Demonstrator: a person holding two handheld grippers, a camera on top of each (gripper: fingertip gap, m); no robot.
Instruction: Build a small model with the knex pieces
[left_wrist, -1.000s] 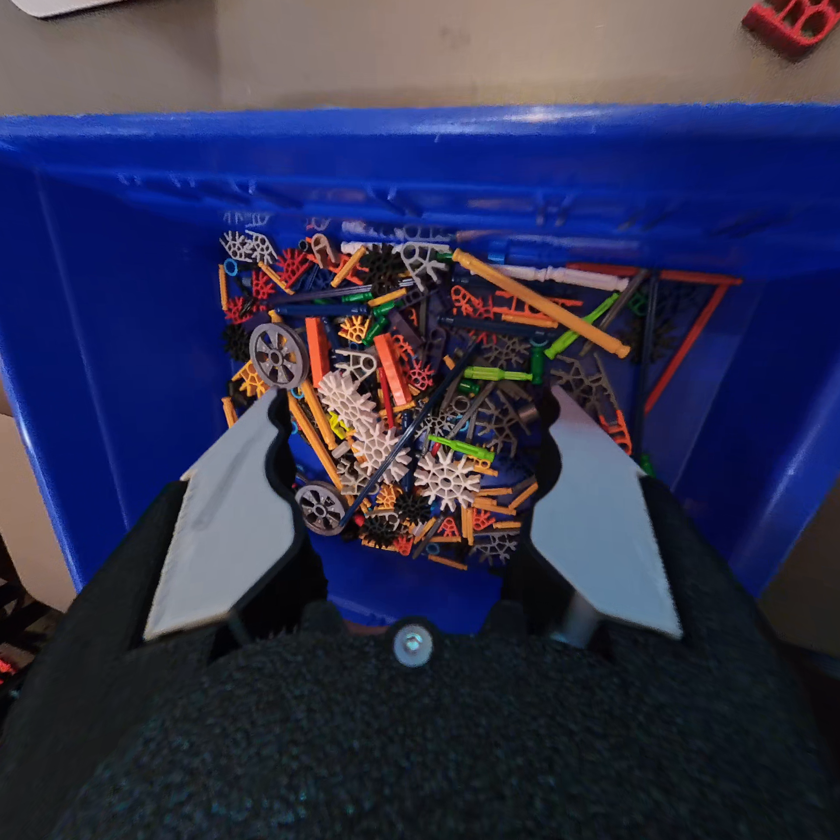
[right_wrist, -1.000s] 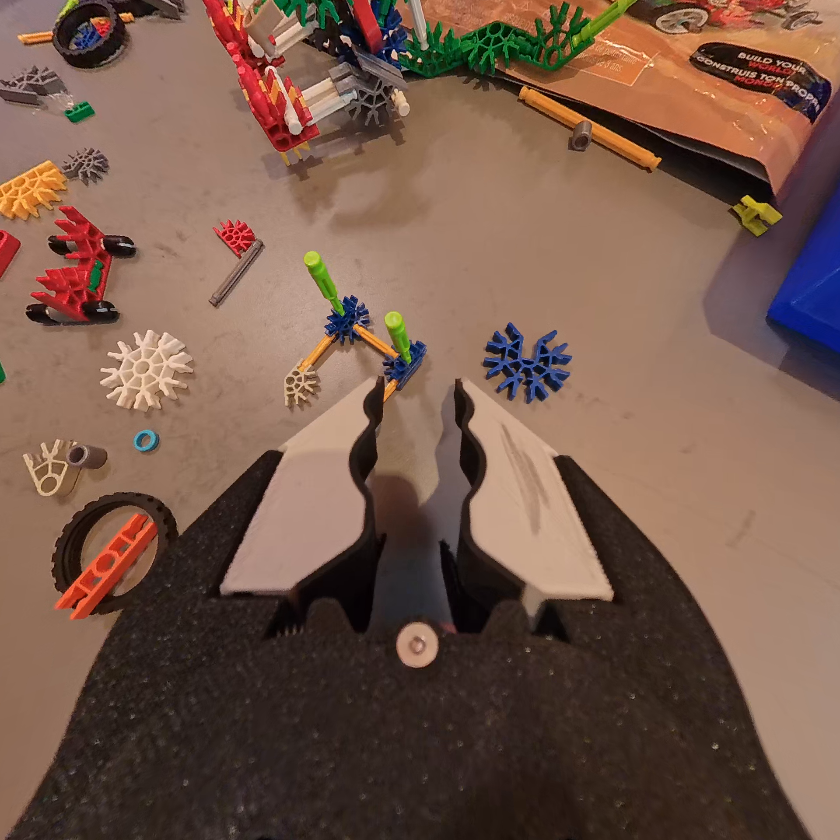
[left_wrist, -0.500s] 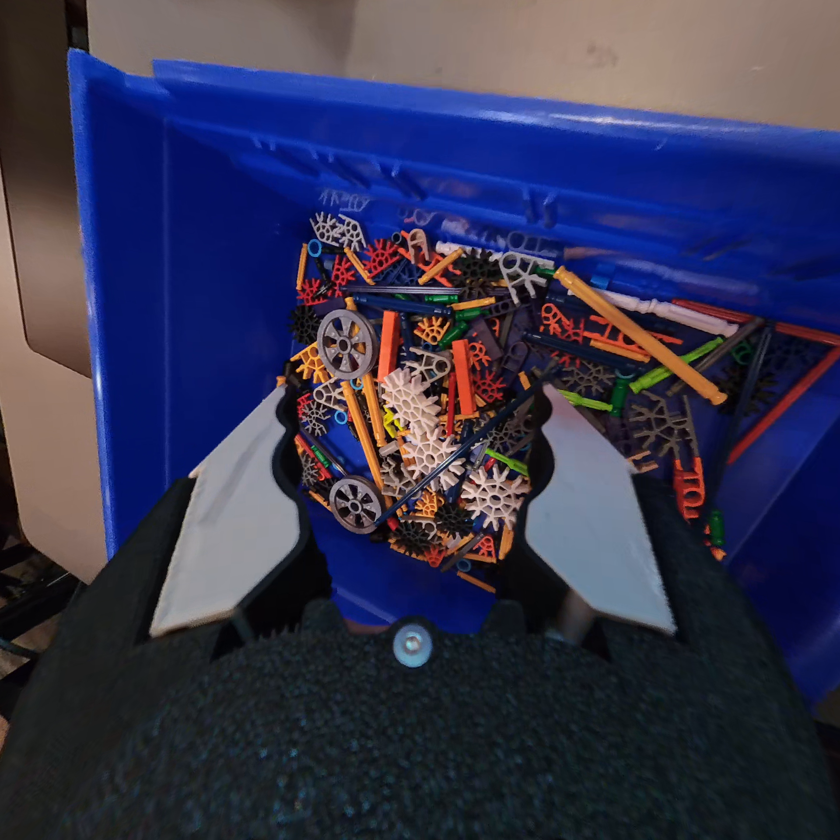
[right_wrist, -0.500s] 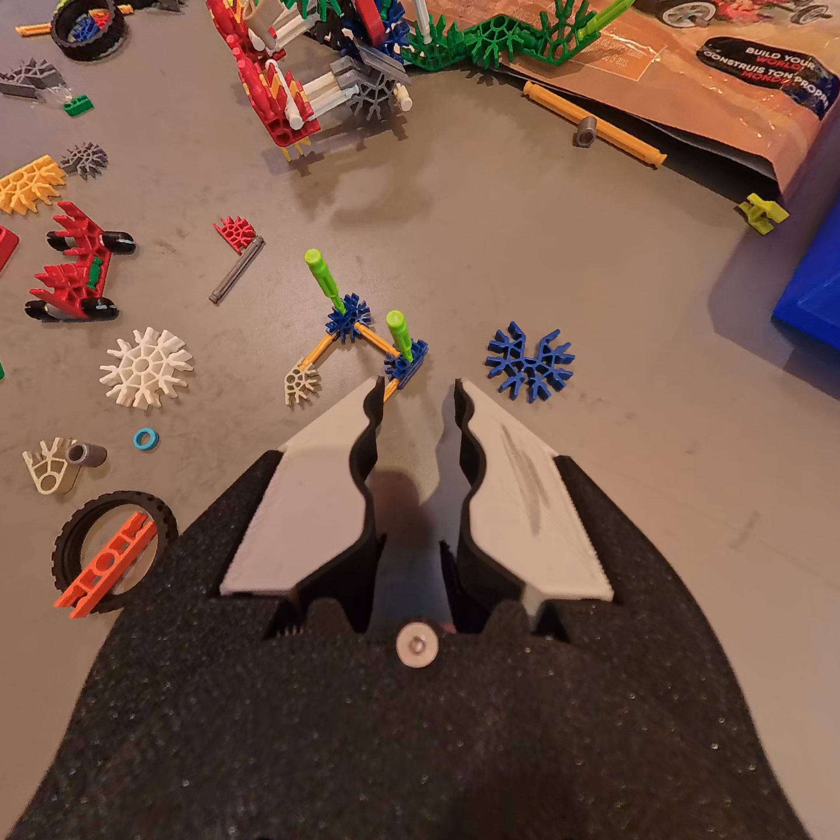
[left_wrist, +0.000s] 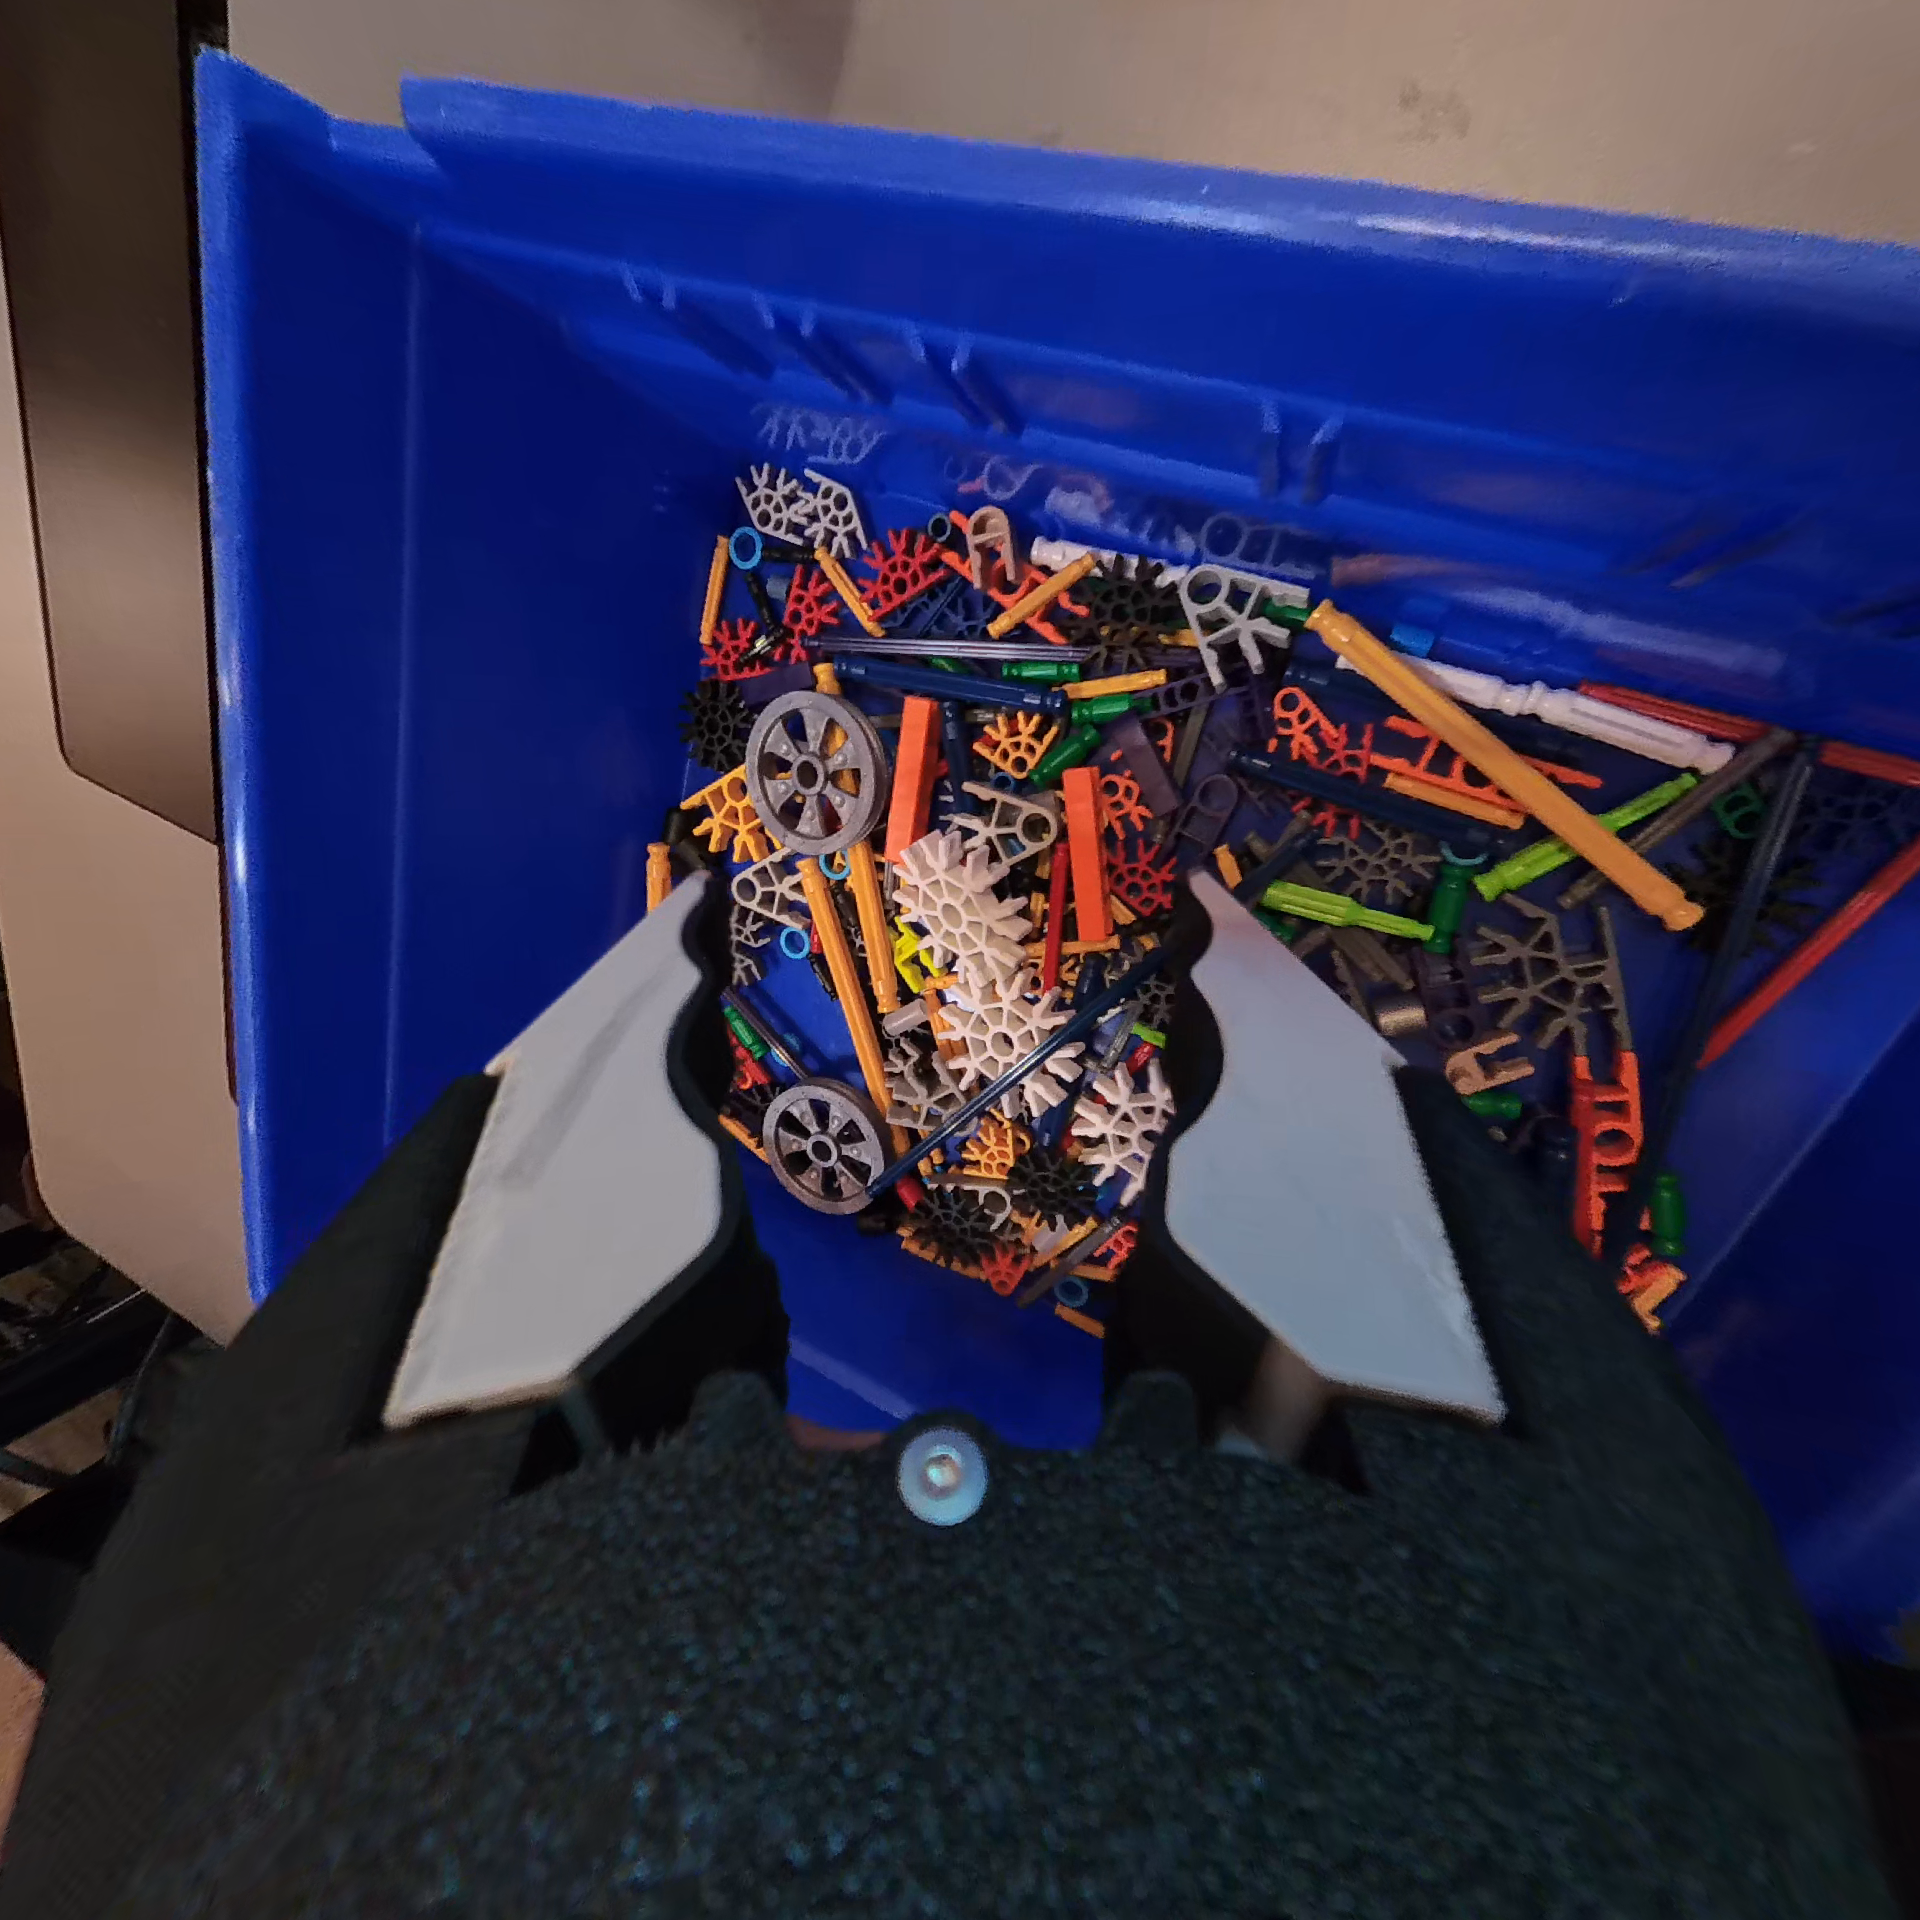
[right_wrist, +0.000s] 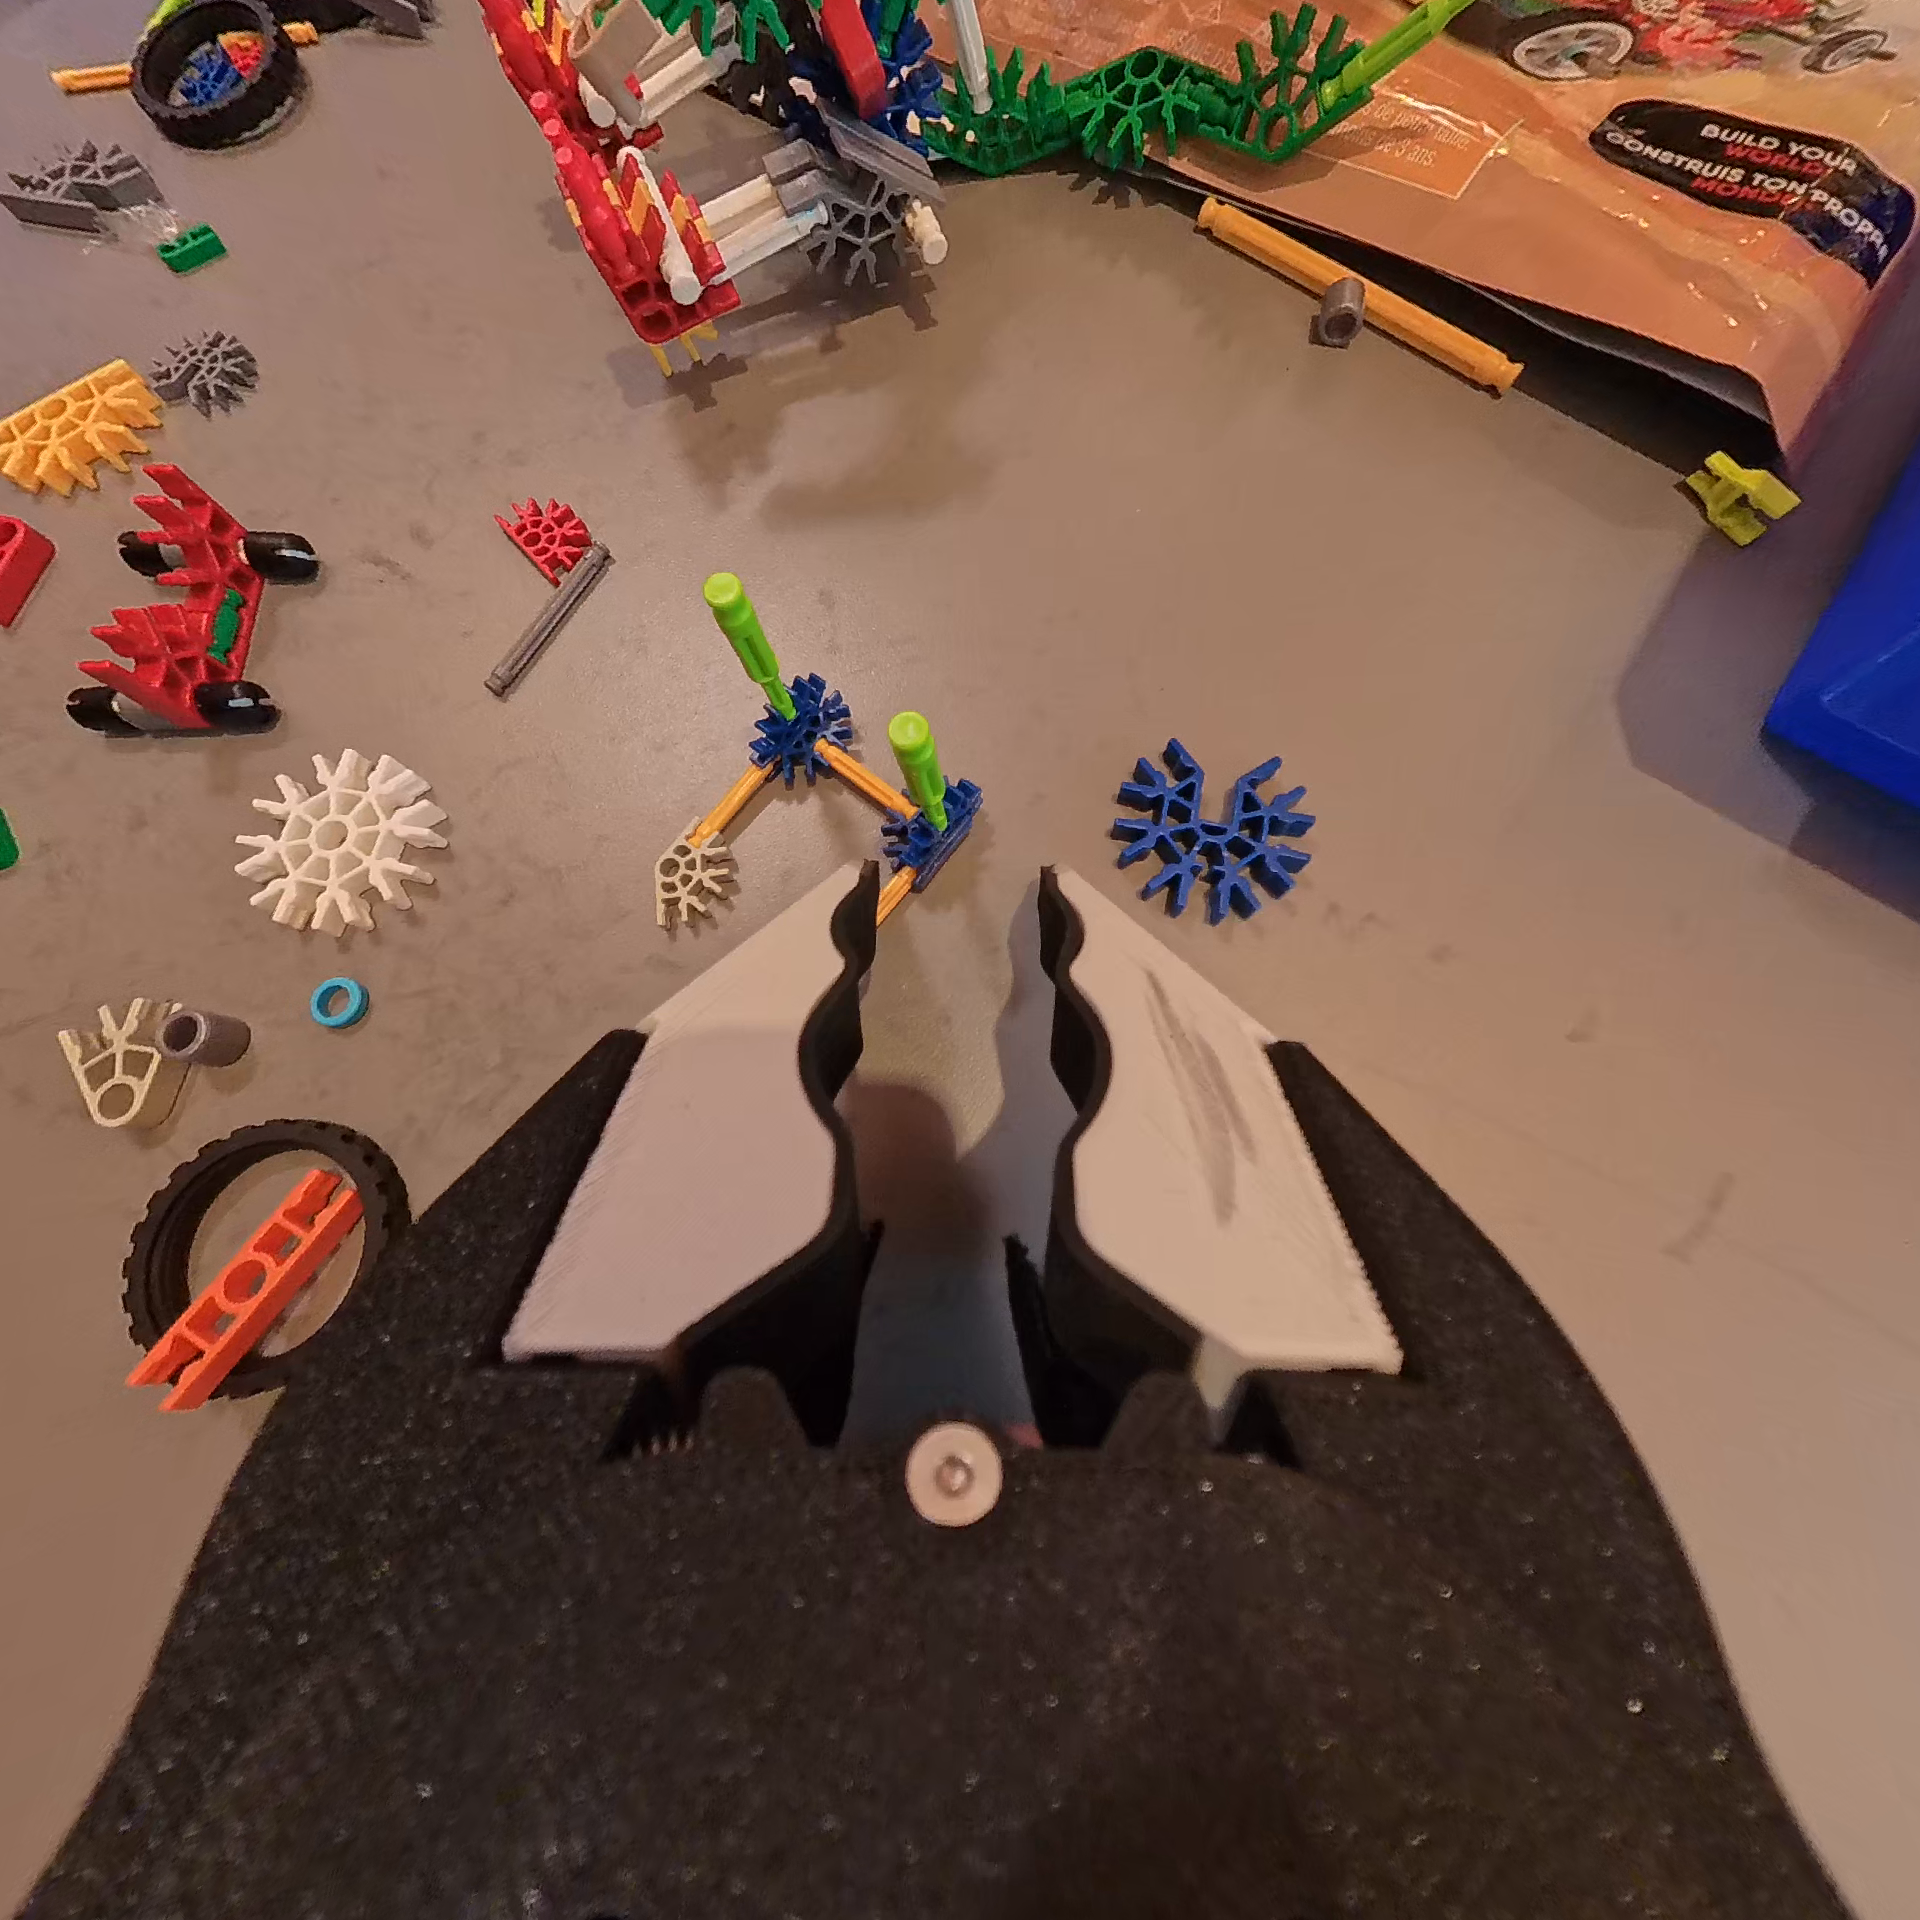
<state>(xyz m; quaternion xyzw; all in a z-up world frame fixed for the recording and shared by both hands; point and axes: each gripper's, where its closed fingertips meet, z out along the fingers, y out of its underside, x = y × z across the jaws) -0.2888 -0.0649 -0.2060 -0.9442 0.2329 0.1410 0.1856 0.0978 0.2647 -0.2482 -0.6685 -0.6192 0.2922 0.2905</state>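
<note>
Grey tabletop (right_wrist: 1351, 1039) litters toy parts around right claw (right_wrist: 954, 883), parted; left claw (left_wrist: 940, 904) gapes above blue bin (left_wrist: 468, 727).

This looks like a play or hobby table indoors. A grey tabletop (right_wrist: 1195, 582) is strewn with plastic building-toy pieces (right_wrist: 341, 840), beside the toy's printed packaging (right_wrist: 1621, 177). A deep blue bin (left_wrist: 499, 623) holds a heap more, against a plain beige wall (left_wrist: 1351, 114).

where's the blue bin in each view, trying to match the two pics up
Left wrist view: the blue bin fills most of the picture, its floor heaped with loose building pieces, the open left gripper above them.
Right wrist view: only a corner of the bin shows at the right edge, past the open right gripper.
Shared landmark: the bin itself; nothing else shows in both.
</note>
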